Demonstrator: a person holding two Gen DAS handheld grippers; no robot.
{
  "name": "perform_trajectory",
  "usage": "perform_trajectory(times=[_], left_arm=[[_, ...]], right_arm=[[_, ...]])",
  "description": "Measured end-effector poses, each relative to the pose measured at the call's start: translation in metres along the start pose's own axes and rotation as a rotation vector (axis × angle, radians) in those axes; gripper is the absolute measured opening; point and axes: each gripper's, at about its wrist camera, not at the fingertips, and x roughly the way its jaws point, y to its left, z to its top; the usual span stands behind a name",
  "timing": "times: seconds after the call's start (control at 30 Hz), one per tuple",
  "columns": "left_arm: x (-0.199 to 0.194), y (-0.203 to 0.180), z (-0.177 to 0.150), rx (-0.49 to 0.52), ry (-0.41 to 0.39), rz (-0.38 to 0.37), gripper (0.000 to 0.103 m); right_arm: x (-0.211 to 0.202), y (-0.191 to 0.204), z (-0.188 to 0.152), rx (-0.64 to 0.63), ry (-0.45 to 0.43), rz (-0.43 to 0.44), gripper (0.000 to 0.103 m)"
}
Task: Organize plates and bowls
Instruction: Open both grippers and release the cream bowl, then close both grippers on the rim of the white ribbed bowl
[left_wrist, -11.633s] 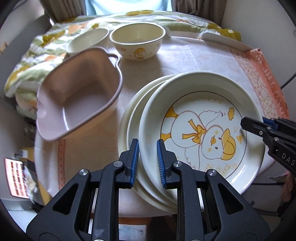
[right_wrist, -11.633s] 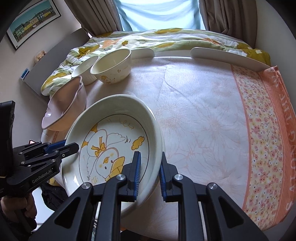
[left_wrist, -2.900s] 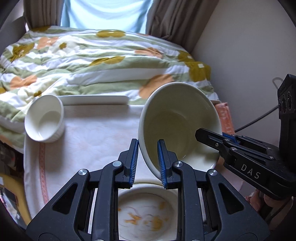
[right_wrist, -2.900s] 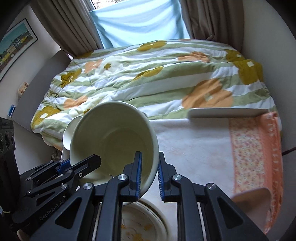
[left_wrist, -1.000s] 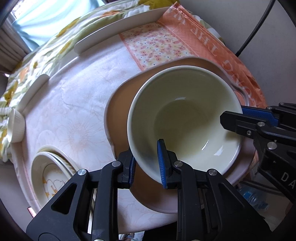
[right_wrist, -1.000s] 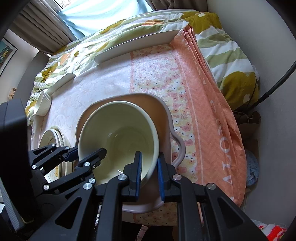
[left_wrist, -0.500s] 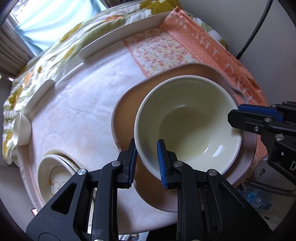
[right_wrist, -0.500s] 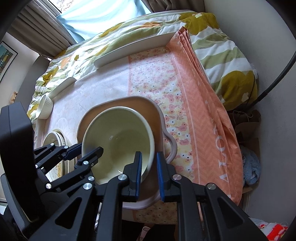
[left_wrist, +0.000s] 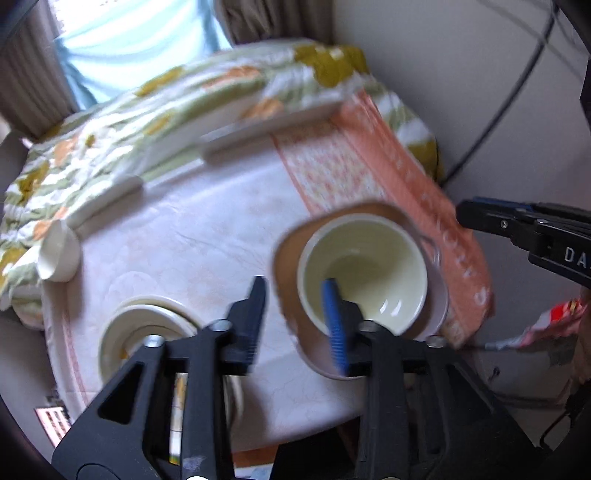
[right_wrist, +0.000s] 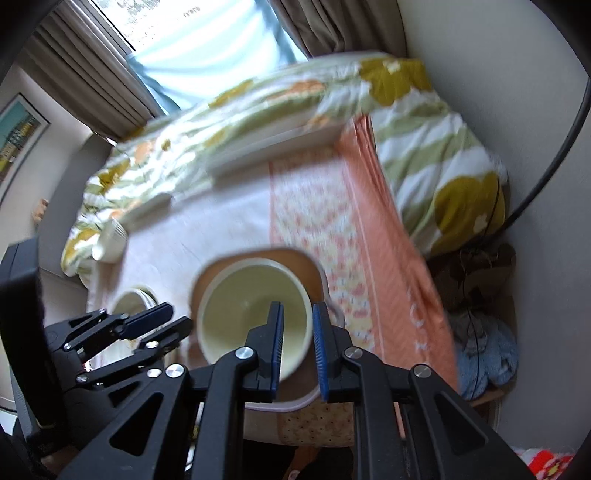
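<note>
Cream bowl (left_wrist: 364, 273) is nested in the pink basin (left_wrist: 291, 254) at the bench's (left_wrist: 192, 229) right. Both tools, left (left_wrist: 295, 314) and right (right_wrist: 298, 345), are held apart, gripping nothing. Plates (left_wrist: 122, 332) are stacked near left.

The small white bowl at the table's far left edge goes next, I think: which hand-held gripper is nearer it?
Left. The left hand-held gripper hangs open between the plate stack and the cream bowl, toward the small white bowl. The right hand-held gripper is over the cream bowl's far rim.
</note>
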Motion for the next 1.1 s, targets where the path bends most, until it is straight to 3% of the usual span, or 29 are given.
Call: perform_trajectory(times=[0.07,0.13,0.17,0.2,0.23,0.33,0.4,0.57,0.8,0.93,1.07,1.1], left_arm=[[-0.026,0.018,0.001,-0.056,-0.081,0.069,0.102],[-0.052,0.035,-0.002,-0.095,-0.155,0.137,0.103],[-0.059,0.043,-0.003,-0.108,-0.164,0.158,0.103],[-0.066,0.052,-0.005,-0.130,-0.170,0.179,0.103],[-0.072,0.063,-0.008,-0.165,-0.179,0.189,0.103],[-0.089,0.107,-0.023,-0.327,-0.208,0.166,0.103],[-0.096,0.137,-0.036,-0.431,-0.225,0.157,0.103],[-0.106,0.213,-0.067,-0.656,-0.244,0.153,0.103],[-0.085,0.318,-0.092,-0.902,-0.237,0.044,0.103],[-0.044,0.366,-0.100,-0.995,-0.178,-0.028,0.098],[0.012,0.405,-0.100,-1.082,-0.106,-0.141,0.092],[0.024,0.410,-0.099,-1.095,-0.092,-0.150,0.086]], right_arm=[[-0.015,0.009,0.011,-0.035,-0.029,0.017,0.015],[-0.025,0.024,0.020,-0.092,-0.054,0.042,0.025],[-0.030,0.035,0.023,-0.131,-0.071,0.049,0.052],[-0.032,0.042,0.026,-0.158,-0.085,0.057,0.090],[-0.034,0.054,0.028,-0.194,-0.111,0.077,0.102],[-0.036,0.091,0.033,-0.314,-0.176,0.121,0.103],[-0.033,0.114,0.036,-0.381,-0.175,0.139,0.103],[-0.017,0.186,0.061,-0.503,-0.066,0.194,0.103],[0.025,0.305,0.103,-0.672,0.015,0.247,0.103],[0.089,0.368,0.116,-0.735,0.127,0.243,0.103],[0.172,0.396,0.128,-0.709,0.256,0.197,0.103],[0.198,0.400,0.130,-0.692,0.294,0.181,0.102]])
